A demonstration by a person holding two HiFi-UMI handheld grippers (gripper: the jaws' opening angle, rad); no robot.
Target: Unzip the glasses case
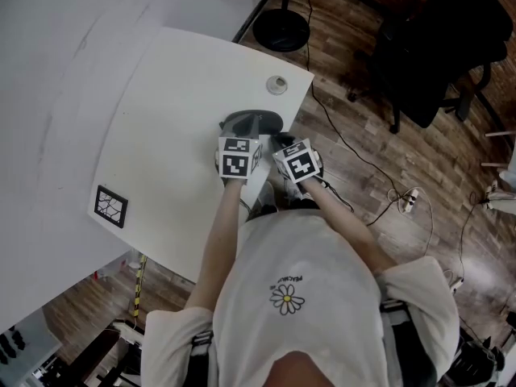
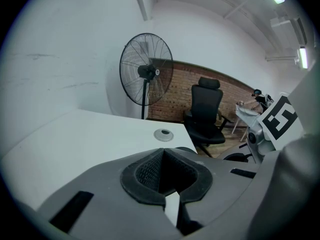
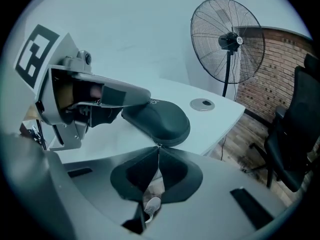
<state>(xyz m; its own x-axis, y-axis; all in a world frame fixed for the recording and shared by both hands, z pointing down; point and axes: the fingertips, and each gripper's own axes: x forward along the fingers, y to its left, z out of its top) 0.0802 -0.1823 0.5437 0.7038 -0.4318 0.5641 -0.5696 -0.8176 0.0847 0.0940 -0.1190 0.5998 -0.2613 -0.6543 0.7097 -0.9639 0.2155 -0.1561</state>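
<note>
The dark, rounded glasses case (image 3: 157, 121) lies closed on the white table (image 1: 177, 119), directly ahead of the jaws of the right gripper (image 3: 158, 147), with its near rim right at their tips. Those jaws are pressed together, and a small bright speck shows just where the tips meet the case's rim. Whether it is the zip pull, or whether it is pinched, I cannot tell. The left gripper (image 2: 163, 150) comes in from the left of the right jaws. Its jaws are also closed, with nothing visible between them, and they lie over the top of the case's left end. In the left gripper view only a dark sliver of the case peeks out beyond the tips. Further ahead of both pairs of jaws, a round cable port (image 3: 202, 104) sits in the tabletop near its edge. Past the table stand a pedestal fan (image 3: 227, 41) and, to its right, a black office chair (image 2: 206, 111) in front of a brick wall (image 3: 260, 69).
</note>
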